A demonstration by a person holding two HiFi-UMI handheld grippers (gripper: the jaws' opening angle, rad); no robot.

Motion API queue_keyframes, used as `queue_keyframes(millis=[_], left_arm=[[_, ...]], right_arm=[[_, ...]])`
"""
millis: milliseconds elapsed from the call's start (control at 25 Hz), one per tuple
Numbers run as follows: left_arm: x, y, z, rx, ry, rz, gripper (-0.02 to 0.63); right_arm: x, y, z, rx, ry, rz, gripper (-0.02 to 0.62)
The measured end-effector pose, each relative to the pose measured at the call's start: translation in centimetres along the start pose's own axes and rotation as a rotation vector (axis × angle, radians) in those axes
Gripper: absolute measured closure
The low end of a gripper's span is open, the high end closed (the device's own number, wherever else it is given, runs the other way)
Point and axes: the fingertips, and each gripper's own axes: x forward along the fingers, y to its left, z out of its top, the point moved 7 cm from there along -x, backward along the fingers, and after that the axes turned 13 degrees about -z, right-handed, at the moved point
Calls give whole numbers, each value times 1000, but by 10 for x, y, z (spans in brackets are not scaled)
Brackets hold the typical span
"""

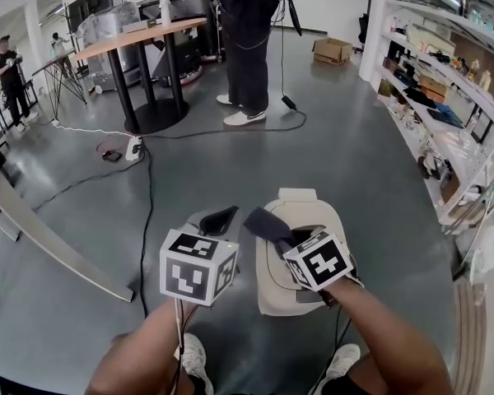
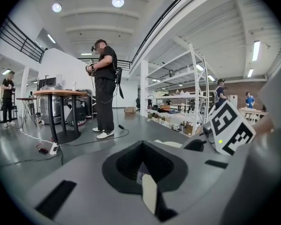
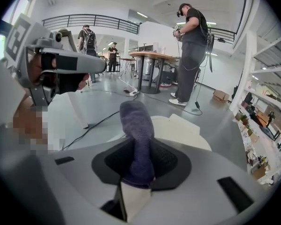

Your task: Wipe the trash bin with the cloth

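Our right gripper (image 3: 136, 173) has its jaws shut tight on the purple cloth (image 3: 136, 130), right over the trash bin (image 1: 301, 202) on the floor. Our left gripper (image 1: 219, 220) has its jaws closed on nothing, beside the bin. If we push too hard, the bin may slide or tip, because nothing holds it.

Large open lab or workshop hall. Smooth grey floor (image 1: 354, 155); white shelving racks (image 1: 445, 81) loaded with boxes and gear; round high table (image 1: 140, 35); loose cables (image 1: 148, 179) and power strip (image 1: 133, 148); cardboard box (image 1: 333, 51); upper-level railing (image 3: 98, 18); recessed ceiling lights (image 2: 117, 2).
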Motion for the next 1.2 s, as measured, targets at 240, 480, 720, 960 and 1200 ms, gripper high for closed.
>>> queue_keyframes(millis=[240, 480, 720, 960, 1200], left_arm=[[8, -7, 2, 7, 3, -18, 608], [17, -17, 2, 9, 8, -37, 609], [25, -27, 0, 19, 22, -60, 607], [32, -32, -3, 34, 35, -67, 609], [36, -33, -3, 37, 42, -67, 608]], right_arm=[[-4, -19, -10, 40, 5, -18, 492], [-6, -33, -17, 79, 18, -20, 492], [-11, -45, -27, 94, 32, -42, 492], [-17, -62, -42, 111, 42, -78, 492], [-23, -75, -56, 151, 39, -105, 492]])
